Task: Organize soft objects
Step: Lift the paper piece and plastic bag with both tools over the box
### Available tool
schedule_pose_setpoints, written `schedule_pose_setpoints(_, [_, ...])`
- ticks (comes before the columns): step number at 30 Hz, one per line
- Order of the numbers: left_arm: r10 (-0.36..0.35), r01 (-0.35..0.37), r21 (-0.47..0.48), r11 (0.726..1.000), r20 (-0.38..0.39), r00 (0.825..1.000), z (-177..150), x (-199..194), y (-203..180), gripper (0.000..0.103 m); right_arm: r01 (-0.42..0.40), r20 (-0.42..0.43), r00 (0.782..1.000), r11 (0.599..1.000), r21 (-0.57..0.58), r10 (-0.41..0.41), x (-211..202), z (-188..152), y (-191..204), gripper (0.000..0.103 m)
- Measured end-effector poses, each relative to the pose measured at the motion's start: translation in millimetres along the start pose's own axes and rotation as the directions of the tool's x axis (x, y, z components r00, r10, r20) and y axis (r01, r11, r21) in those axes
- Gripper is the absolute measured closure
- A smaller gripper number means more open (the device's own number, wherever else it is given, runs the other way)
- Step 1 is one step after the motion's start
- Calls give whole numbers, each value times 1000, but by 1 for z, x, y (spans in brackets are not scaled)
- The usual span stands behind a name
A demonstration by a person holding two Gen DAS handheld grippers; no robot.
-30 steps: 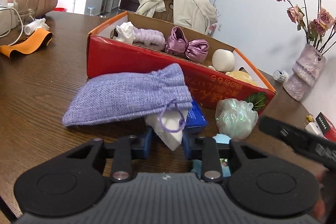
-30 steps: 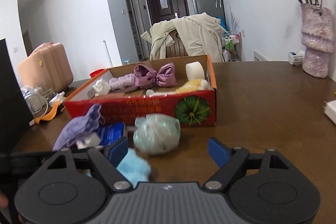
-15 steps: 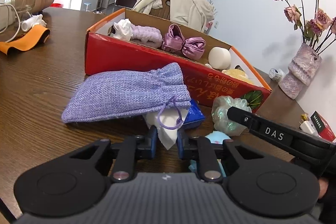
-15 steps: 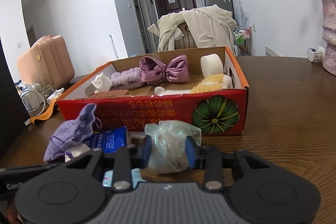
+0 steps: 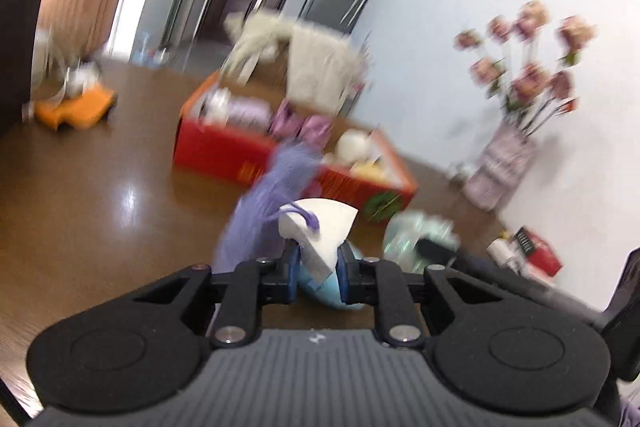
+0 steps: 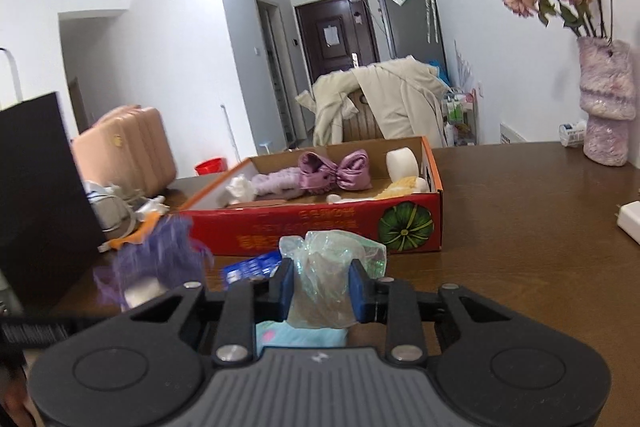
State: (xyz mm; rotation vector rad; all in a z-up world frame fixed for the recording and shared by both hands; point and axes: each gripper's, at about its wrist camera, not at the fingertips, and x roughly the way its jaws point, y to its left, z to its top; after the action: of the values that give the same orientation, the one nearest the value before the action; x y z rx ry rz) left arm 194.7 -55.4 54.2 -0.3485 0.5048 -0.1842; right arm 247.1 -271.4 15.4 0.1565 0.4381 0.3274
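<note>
the lilac woven drawstring pouch, which lay flat on the dark brown wooden table a second ago, now hangs off the table, blurred, trailing beside a folded white tissue wad. the left gripper has closed in over the last second and its blue pads now pinch the lower tip of that white wad, with the pouch's purple cord looped over the wad's top; whether the pads also catch the pouch cloth cannot be told. the whole left view has swung and smeared compared with the earlier frames, and the red cardboard box sits farther off than before.

the right gripper stood wide open a second ago and has just been closing; its pads now press both sides of a crumpled pale green translucent plastic bag, which stands raised between them in front of the box's pumpkin-printed end. earlier that bag rested on the table beside a light blue soft cloth, which still lies below the fingers.

in the right wrist view the pouch shows blurred at lower left, near a blue printed packet. the box still holds a shiny mauve satin bow, a lavender fuzzy band and a white foam roll. a pink textured vase of dried roses stands at the table's far right.
</note>
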Motion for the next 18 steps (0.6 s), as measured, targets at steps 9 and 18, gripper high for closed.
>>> schedule_pose_setpoints(9, [-15, 12, 68, 998, 37, 999, -7, -34, -25, 84, -15, 71, 997, 1000, -17, 16, -66, -7, 18, 75])
schedule_pose_setpoints(18, [-12, 9, 83, 996, 37, 999, -6, -34, -22, 84, -13, 72, 997, 1000, -20, 14, -76, -13, 22, 74])
